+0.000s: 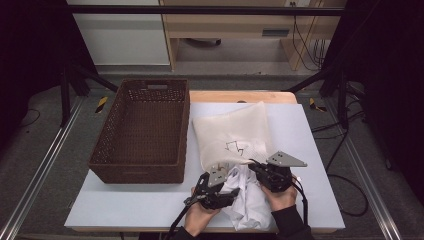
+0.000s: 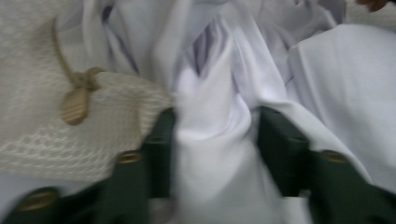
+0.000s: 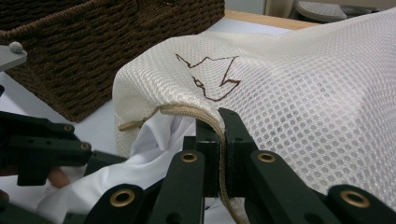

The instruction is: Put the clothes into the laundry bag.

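Observation:
A cream mesh laundry bag [image 1: 235, 132] with a brown line drawing lies on the table, its open mouth toward me. A crumpled white garment [image 1: 250, 200] spills out of that mouth. My left gripper [image 1: 229, 193] is shut on a fold of the white garment [image 2: 210, 154], just beside the bag's edge [image 2: 37, 126] and its tan zip-pull cord [image 2: 74, 105]. My right gripper [image 1: 253, 166] is shut on the bag's zipped rim [image 3: 219, 126] and holds it lifted, so the white garment [image 3: 159, 140] shows underneath the mesh [image 3: 317, 93].
An empty dark brown wicker basket [image 1: 142, 170] stands to the left of the bag, close beside it [image 3: 116, 42]. The pale table top [image 1: 310, 150] has bare room at the right and front left. Metal rails and cables run along the floor around the table.

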Motion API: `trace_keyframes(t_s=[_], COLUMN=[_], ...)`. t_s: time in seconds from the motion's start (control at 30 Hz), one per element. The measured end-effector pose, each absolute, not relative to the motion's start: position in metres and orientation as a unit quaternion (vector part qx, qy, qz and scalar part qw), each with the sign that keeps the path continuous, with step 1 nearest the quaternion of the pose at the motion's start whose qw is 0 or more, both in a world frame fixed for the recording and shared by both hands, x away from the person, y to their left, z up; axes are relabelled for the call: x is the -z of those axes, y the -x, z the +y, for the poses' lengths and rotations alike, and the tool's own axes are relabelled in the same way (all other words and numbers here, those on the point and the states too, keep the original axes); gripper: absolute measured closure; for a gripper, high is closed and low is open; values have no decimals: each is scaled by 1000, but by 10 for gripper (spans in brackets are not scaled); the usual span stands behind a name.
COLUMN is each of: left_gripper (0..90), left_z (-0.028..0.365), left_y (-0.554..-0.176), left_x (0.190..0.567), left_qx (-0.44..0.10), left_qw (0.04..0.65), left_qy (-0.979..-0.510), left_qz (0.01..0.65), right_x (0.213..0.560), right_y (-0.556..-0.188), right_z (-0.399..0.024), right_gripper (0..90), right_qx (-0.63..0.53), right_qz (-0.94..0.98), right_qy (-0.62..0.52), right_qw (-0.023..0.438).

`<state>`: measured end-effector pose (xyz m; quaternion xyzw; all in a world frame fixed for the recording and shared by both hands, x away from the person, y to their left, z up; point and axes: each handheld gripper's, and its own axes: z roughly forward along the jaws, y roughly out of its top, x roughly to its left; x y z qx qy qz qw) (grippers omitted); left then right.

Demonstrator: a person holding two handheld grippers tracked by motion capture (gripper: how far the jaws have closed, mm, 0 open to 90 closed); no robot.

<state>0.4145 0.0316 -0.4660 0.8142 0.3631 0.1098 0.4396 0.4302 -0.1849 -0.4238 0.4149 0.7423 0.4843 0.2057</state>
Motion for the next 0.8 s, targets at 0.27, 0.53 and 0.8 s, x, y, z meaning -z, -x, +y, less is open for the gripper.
trace_keyframes(t_s=[0.27, 0.53, 0.8], left_gripper=[799, 785, 674], left_z=[24, -10, -5], left_y=[-405, -443, -462], left_x=[418, 428, 449], left_qx=[-134, -160, -158], left_qw=[476, 455, 451], left_qy=[-808, -812, -807], left_qz=[321, 329, 346], right_x=[419, 413, 426], right_y=[-427, -423, -430], right_z=[-182, -186, -190], right_gripper=[874, 874, 873], right_qx=[-495, -509, -484], right_qz=[740, 731, 739], right_qy=[-406, -400, -420], right_qw=[207, 215, 210])
